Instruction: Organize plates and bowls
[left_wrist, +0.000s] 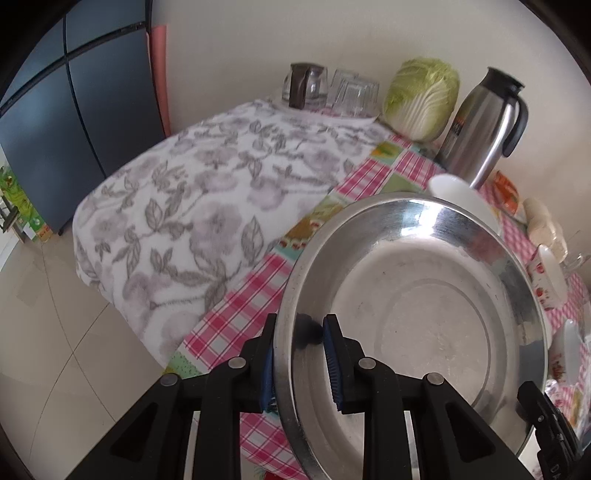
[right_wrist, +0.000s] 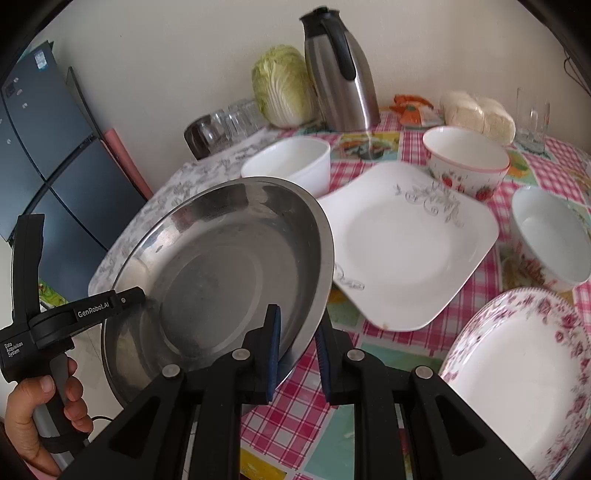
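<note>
Right wrist: steel plate (right_wrist: 221, 258) half-masking white bowl (right_wrist: 291, 162)

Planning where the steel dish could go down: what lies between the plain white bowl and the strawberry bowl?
In the right wrist view, only bare checked tablecloth separates the plain white bowl from the strawberry bowl; the square white plate sits just in front of that gap.

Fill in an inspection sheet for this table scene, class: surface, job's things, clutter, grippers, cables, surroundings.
Surface: checked tablecloth, floral towel over one end.
Job's things: steel dish tilted, off the cloth; square plate, floral plate, strawberry bowl, two white bowls.
Clutter: cabbage, steel jug, glasses, buns.
Grippers: left gripper and right gripper each clamp the dish's rim.
Cables: one by the hand.
Surroundings: dark fridge, tiled floor.
</note>
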